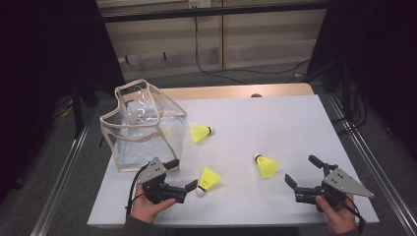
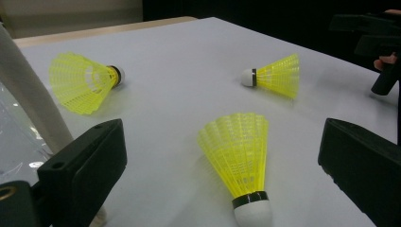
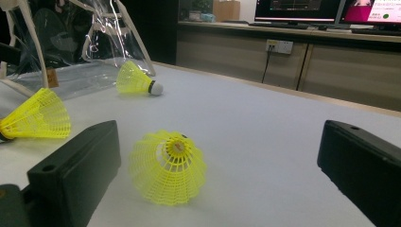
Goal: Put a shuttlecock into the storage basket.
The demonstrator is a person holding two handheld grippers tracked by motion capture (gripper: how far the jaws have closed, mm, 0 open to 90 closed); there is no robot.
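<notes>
Low and centre in the high view, a yellow plastic shuttlecock lies on the white worktop, bracketed by the wide-open left claw. Probably pre-grasp: close next. Right claw gapes wide, empty.

My white table carries 3 yellow shuttlecocks, 1 between my left tongs, 1 ahead of my right tongs, 1 farther off beside the clear bag.
</notes>
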